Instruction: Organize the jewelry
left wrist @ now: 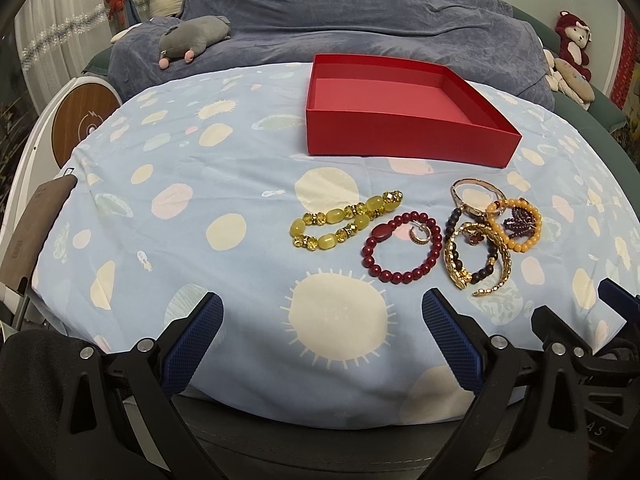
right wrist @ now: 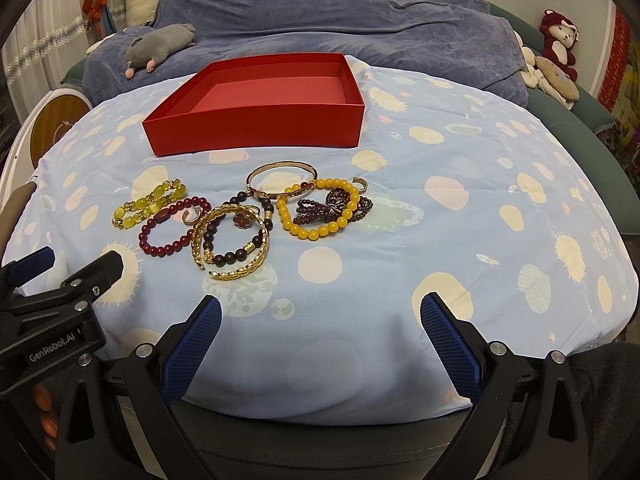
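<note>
Red box point(left wrist: 408, 136) sits toward the cloth's point(left wrist: 180, 216) far edge; bracelets point(left wrist: 400, 248) lie nearer my left claw point(left wrist: 322, 312), spread wide, holding nothing. Right view: my right claw point(right wrist: 320, 312) gapes empty too, bracelets point(right wrist: 232, 236) ahead-left.

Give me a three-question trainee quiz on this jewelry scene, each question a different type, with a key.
1. True or false: the red box already holds a bracelet.
2. Which bracelet lies farthest left in the right wrist view? A. orange bracelet B. yellow-green bracelet C. gold bangle
3. Fill in: the left claw and right claw are both ____.

Key: 1. False, it looks empty. 2. B. 3. open, holding nothing.
</note>
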A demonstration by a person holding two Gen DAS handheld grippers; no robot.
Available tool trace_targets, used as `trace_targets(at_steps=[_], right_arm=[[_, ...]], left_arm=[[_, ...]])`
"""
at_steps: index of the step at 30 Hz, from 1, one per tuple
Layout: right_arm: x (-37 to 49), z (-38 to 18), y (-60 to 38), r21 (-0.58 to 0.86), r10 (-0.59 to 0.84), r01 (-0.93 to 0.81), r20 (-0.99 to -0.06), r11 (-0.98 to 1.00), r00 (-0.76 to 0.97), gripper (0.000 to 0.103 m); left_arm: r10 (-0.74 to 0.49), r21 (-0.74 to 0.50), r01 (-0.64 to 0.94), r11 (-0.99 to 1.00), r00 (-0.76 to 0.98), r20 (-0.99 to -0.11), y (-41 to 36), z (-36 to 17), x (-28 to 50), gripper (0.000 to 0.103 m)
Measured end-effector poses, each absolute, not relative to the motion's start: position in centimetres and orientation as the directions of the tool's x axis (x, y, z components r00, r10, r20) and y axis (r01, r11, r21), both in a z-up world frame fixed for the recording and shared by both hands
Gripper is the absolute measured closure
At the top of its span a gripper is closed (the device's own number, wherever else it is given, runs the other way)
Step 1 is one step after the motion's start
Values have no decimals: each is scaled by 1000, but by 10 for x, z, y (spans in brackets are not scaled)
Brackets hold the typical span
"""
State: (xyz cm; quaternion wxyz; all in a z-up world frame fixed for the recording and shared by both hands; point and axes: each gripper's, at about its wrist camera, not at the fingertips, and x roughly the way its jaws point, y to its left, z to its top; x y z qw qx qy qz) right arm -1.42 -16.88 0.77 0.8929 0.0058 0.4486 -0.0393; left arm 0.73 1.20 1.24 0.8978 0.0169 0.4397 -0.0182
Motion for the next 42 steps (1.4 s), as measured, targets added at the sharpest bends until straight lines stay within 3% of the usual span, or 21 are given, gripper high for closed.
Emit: trace_targets(at_steps=[16, 26, 31, 39, 42], right_arm=[[11, 9, -166, 18, -19, 60, -826, 998, 563, 7], [39, -2, -145, 58, 40, 19, -854, 998, 518, 25], [45, -5, -137, 67, 57, 1, -859, 998, 508, 39], [52, -12, -136, 110, 106, -20, -871, 994, 479, 78], [52, -13, -140, 141, 133, -20, -870, 990, 476, 82]], left_arm=[[-3, 43, 64, 997, 594, -805, 29, 14, 56, 8], [-5, 23, 41, 999, 589, -808, 44, 13, 62, 8], [-12, 8, 32, 999, 593, -805, 49, 14, 59, 8], [-32, 10, 68, 998, 587, -809, 42, 9, 62, 8], [-45, 2, 81, 997, 580, -814, 39, 8, 66, 8]])
